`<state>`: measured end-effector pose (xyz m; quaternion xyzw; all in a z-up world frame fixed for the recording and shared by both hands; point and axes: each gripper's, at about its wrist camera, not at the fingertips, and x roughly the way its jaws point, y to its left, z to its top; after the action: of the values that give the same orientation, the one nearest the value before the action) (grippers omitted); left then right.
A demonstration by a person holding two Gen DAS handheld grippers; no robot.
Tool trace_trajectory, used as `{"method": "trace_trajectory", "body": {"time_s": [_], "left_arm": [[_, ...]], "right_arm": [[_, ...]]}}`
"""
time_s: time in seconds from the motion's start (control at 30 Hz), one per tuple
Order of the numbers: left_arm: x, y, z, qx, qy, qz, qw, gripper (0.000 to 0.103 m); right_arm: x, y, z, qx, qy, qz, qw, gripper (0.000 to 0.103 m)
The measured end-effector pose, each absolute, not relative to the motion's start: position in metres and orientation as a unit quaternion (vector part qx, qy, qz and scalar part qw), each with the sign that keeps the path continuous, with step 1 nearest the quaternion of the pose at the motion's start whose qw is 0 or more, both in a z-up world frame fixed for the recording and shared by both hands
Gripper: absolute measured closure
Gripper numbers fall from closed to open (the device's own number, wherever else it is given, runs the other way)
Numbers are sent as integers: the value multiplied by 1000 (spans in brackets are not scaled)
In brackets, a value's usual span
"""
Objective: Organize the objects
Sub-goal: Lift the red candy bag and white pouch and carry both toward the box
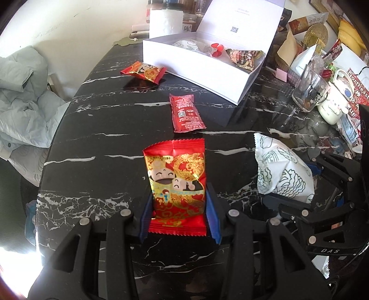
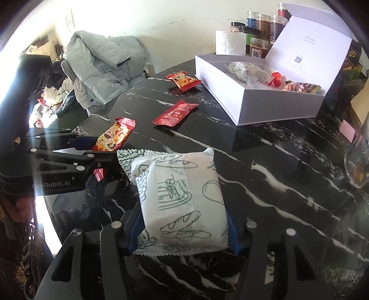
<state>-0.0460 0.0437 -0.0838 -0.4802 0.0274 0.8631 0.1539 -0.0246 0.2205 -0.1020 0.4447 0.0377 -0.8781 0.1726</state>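
My left gripper (image 1: 178,207) is shut on a red and gold snack packet (image 1: 176,180), held just above the black marble table (image 1: 92,138); the packet also shows in the right wrist view (image 2: 113,136). My right gripper (image 2: 183,228) is shut on a white packet with green drawings (image 2: 182,198), seen from the left wrist view too (image 1: 281,170). A red sauce sachet (image 1: 185,113) and another red snack packet (image 1: 144,72) lie on the table. The open white box (image 1: 203,67) at the back holds a white packet (image 2: 246,70), red bits and a dark snack (image 1: 244,57).
A glass (image 1: 309,90) and a white mug (image 1: 334,106) stand at the right among clutter. Jars (image 2: 260,30) and a paper roll (image 1: 165,20) stand behind the box. A grey jacket (image 1: 25,99) lies on a chair left of the table.
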Motion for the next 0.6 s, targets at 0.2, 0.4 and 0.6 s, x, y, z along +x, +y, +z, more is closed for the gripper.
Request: {"method": "trace_trajectory", "body": {"time_s": [0.2, 0.4, 0.6], "left_arm": [[-46, 43, -81, -478, 30, 864, 154, 64], [-43, 43, -69, -467, 33, 870, 153, 64], [-41, 47, -56, -458, 33, 874, 160, 64]], "right_arm": [[-23, 221, -100, 446, 33, -877, 176, 44], [-18, 222, -86, 432, 35, -883, 178, 44], [-11, 225, -72, 423, 41, -888, 174, 44]]}}
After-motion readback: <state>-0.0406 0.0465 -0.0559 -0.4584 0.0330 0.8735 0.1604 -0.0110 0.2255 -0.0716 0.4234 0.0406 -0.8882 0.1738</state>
